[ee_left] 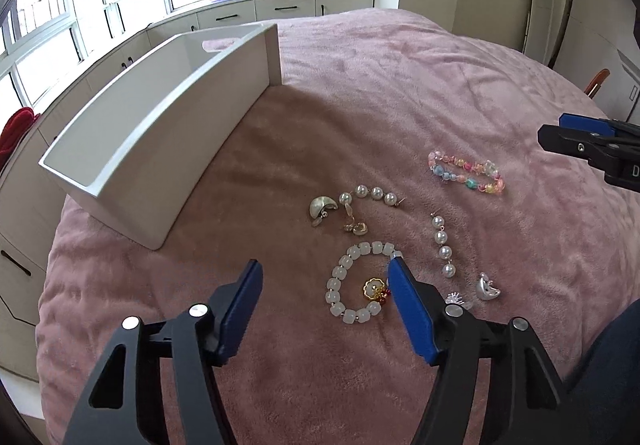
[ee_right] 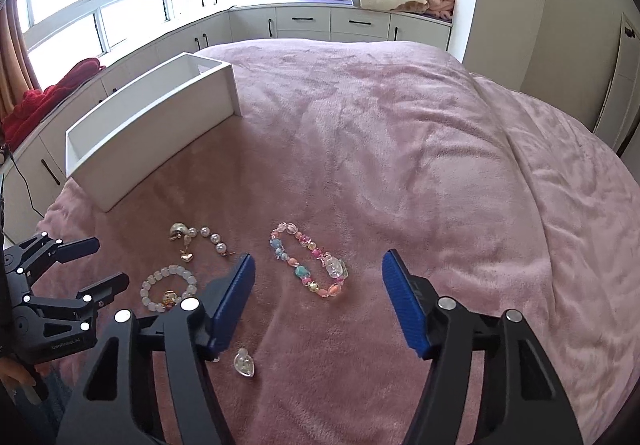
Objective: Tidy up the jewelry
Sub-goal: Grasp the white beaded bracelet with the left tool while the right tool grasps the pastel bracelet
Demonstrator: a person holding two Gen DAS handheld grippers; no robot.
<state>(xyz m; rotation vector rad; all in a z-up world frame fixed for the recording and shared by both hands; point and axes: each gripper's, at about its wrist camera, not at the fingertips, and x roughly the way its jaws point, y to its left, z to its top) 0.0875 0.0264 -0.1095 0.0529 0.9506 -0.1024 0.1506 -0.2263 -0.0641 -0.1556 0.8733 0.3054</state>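
Hovering over a pink blanket [ee_left: 400, 93], both grippers have their blue pads apart with nothing clamped between them. The left gripper [ee_left: 326, 281] hangs just above the white bead bracelet [ee_left: 352, 285], its right pad's tip at the rim of that ring, though whether it actually touches a bead is hard to say from this angle. A small gold and red charm [ee_left: 376, 291] sits inside the bracelet's loop. Beyond the bracelet lie a string of pearls [ee_left: 372, 195], a silver shell-shaped earring [ee_left: 322, 207] and a little gold heart [ee_left: 358, 229]. To the bracelet's right runs a second pearl strand [ee_left: 442, 245], with another silver earring [ee_left: 488, 287] just past it. Farther out from the bracelet lies a colourful bead bracelet [ee_right: 310, 265], and the right gripper [ee_right: 318, 265] is poised over it, one pad either side, not pressing. A clear heart-shaped piece [ee_right: 244, 363] lies near that gripper's left pad. A white box [ee_left: 160, 133] stands open-topped beyond the white bracelet, to its left.
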